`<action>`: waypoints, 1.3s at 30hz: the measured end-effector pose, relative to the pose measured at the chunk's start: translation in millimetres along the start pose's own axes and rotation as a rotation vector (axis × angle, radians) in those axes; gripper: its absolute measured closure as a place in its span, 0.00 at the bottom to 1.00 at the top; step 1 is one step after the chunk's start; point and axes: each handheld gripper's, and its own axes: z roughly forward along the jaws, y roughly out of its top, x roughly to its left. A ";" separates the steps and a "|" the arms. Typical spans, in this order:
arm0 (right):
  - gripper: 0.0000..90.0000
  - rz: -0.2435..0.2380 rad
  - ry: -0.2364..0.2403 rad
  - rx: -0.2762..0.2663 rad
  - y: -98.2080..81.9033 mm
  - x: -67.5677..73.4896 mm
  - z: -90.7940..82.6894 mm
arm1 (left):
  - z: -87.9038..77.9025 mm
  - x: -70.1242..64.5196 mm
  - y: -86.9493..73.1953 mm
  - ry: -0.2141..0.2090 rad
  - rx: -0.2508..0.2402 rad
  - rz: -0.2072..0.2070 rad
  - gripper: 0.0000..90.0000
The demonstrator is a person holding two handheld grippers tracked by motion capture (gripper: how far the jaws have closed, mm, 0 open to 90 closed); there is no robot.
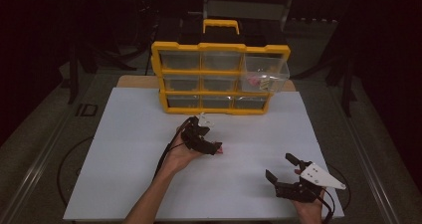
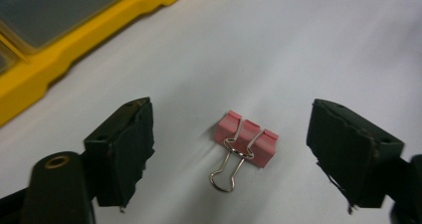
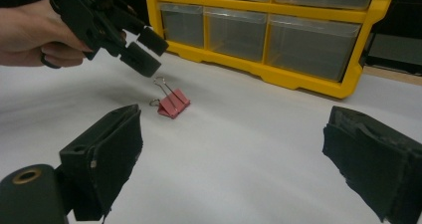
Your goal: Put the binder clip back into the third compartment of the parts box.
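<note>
A pink binder clip (image 2: 246, 143) lies on the white table (image 1: 134, 154), just in front of the yellow drawer cabinet (image 1: 219, 79). The left gripper (image 2: 231, 149) hangs over the clip, its jaws apart on either side without touching it. The right gripper (image 1: 284, 168) rests well apart, jaws wide open

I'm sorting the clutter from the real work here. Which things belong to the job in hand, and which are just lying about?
In the job:
- pink binder clip, flat on the white table
- left gripper, open above the clip
- yellow drawer cabinet, one drawer pulled out

Lying about:
- right gripper, open, apart from the clip
</note>
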 end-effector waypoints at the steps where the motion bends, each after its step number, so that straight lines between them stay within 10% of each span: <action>1: 0.09 0.000 -0.001 0.000 0.0 0.0 -0.1 | 1.1 0.0 -1.0 -0.004 0.004 0.000 0.27; 21: 0.09 -0.002 -0.001 0.007 0.0 0.6 0.8 | 29.1 5.8 -16.0 -0.113 0.015 0.073 0.23; 39: 0.09 0.000 0.002 0.013 -0.1 0.8 2.0 | 45.6 0.3 -15.8 -0.059 0.050 0.170 0.53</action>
